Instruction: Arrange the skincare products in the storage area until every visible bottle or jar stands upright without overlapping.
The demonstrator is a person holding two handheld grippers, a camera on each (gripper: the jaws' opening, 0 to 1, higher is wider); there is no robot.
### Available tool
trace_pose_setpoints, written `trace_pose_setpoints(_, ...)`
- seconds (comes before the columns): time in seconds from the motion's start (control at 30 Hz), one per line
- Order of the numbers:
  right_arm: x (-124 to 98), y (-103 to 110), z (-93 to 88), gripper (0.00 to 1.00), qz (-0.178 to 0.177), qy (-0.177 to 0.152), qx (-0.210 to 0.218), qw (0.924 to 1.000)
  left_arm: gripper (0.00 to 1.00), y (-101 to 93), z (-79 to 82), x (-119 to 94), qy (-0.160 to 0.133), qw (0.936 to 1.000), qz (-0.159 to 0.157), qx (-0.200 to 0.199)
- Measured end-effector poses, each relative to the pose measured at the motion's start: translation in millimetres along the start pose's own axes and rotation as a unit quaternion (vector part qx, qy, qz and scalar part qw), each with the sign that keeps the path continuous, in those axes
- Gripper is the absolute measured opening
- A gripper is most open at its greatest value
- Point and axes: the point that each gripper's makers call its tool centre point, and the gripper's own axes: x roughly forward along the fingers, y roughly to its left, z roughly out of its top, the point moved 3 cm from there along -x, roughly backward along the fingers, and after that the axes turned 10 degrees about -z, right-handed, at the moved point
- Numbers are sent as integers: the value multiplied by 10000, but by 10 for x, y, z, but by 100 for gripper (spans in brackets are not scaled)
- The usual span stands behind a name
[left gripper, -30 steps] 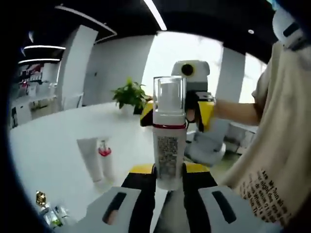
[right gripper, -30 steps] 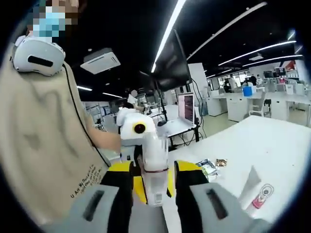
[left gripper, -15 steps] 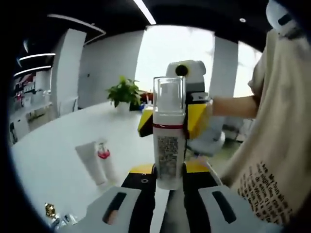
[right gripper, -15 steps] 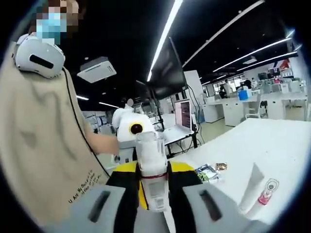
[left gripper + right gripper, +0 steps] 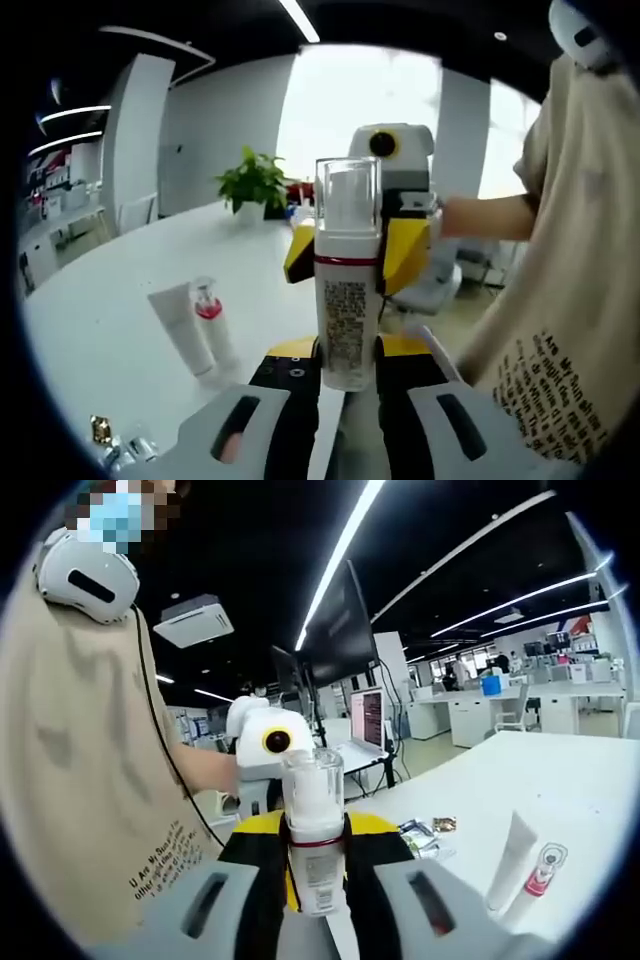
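Observation:
A white pump bottle [image 5: 347,300] with a clear cap and a red band stands upright between my left gripper's [image 5: 347,375] jaws, which are shut on its base. My right gripper [image 5: 385,215] faces me from behind the bottle, its yellow jaws pressed on both sides near the red band. In the right gripper view the same bottle [image 5: 314,830] rises between my right gripper's [image 5: 317,880] jaws, with the left gripper [image 5: 263,742] behind it. A white tube [image 5: 182,328] and a pink-capped bottle [image 5: 213,322] lie side by side on the white table [image 5: 90,330].
The tube [image 5: 508,858] and pink-capped bottle [image 5: 536,872] lie at the right of the table [image 5: 560,780]. Small sachets [image 5: 424,830] lie near them, also low left [image 5: 103,432]. A potted plant [image 5: 252,180] stands far back. A person's beige shirt [image 5: 560,340] is close by.
Both views have shifted a little with the hands. The bottle stays held between both grippers, and the tube and pink-capped bottle lie as before.

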Motion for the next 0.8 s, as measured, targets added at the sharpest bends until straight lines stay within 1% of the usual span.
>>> trace_pose_setpoints(0.5, -17, 14, -20, 21, -161, 22, 2, 9999, 17, -24, -15, -5, 149, 9998, -85, 79)
trace_pose_setpoints(0.57, -10, 17, -33, 21, -184, 92, -57, 9998, 17, -17, -29, -1, 187, 9997, -76, 110)
trace_pose_setpoints(0.67, -1, 10, -60, 22, -214, 293, -225, 9991, 17, 13, -59, 31, 274, 9994, -16, 189)
trace_pose_setpoints(0.77, -1, -39, -96, 22, -332, 529, -455, 9970, 17, 71, -84, 69, 347, 9990, 54, 265)
trace_pose_setpoints(0.8, -1, -43, -98, 23, -333, 547, -478, 9968, 17, 87, -90, 78, 354, 9990, 60, 271)
